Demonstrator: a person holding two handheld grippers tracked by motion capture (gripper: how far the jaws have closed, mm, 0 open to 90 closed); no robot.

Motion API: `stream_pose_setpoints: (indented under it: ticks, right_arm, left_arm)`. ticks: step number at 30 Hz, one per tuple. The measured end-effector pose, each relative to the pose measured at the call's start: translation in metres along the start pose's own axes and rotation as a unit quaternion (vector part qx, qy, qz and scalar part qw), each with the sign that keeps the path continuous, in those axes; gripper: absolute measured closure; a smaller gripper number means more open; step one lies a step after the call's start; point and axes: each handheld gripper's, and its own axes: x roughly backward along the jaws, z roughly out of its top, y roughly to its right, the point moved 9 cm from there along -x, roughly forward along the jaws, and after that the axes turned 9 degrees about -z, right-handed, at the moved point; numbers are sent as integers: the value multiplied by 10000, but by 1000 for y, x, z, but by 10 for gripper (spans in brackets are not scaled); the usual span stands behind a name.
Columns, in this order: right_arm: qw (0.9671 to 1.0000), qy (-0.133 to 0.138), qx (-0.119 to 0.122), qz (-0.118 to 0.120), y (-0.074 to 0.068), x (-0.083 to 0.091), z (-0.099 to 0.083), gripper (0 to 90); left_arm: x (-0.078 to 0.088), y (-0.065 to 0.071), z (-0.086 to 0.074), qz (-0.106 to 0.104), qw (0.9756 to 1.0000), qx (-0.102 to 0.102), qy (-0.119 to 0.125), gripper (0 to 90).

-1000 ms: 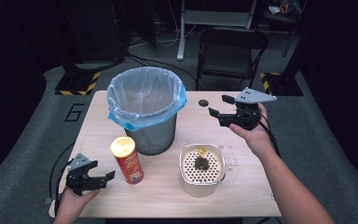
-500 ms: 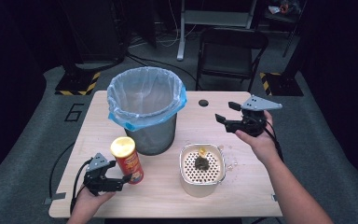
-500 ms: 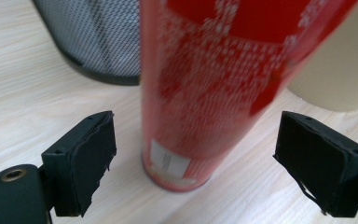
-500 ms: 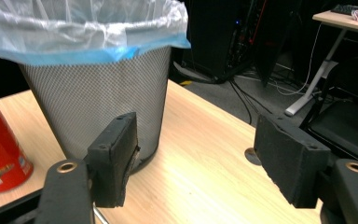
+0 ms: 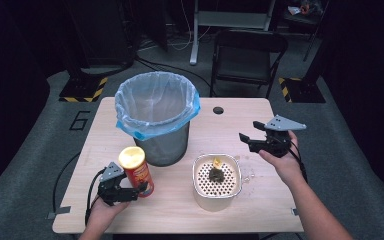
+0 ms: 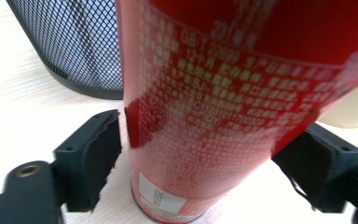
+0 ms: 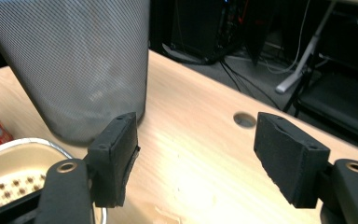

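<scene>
Bin (image 5: 156,117) of black mesh, lined with a blue-rimmed clear bag, stands mid-bench just behind the red chip can (image 5: 136,172), close against the can's far side. A cream strainer bowl (image 5: 216,181) with dark scraps and a yellow bit in it sits to the can's right, near but apart. The can stands upright near the front left of the bench (image 5: 230,125), its yellow lid up. The left gripper (image 5: 130,192) has its jaws around the can's lower part; they have just been closing, the right one on the can's wall, the left one a sliver off it. The right gripper (image 5: 246,141) hovers beyond the bowl's right side, jaws wide apart with nothing between them. The pale wood bench has a round cable hole (image 5: 218,110). Behind it are a folding chair (image 5: 247,60), grey carpet and dark room.
</scene>
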Motion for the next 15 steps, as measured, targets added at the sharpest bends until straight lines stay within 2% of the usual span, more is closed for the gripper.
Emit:
stream_pose_setpoints:
  ticks: [5, 7, 8, 9, 12, 14, 15]
  right_arm:
    - [9997, -143, -151, -88, 6, -1, -22, 302]
    - [9997, -175, -126, -129, 7, -1, -30, 302]
    - [9997, -171, -153, -130, 7, -1, -33, 302]
    - [9996, -165, -190, -130, 7, -1, -35, 302]
    - [9994, -151, -260, -158, 7, -2, -41, 302]
    - [9995, -140, -224, -187, 7, -3, -43, 302]
    - [9995, -151, -209, -199, 7, -3, -44, 302]
  left_arm:
    - [-1, 1, 0, 37, 9999, -103, -15, 217]
    - [0, 0, 1, 88, 9996, -275, -23, 223]
    - [0, 1, 1, 87, 9997, -236, -19, 226]
    - [1, 0, 1, 108, 9993, -342, -44, 229]
    - [2, 1, 2, 87, 9996, -259, 15, 234]
    - [2, 2, 3, 80, 9998, -153, 97, 236]
    - [4, 0, 3, 84, 9996, -253, 19, 236]
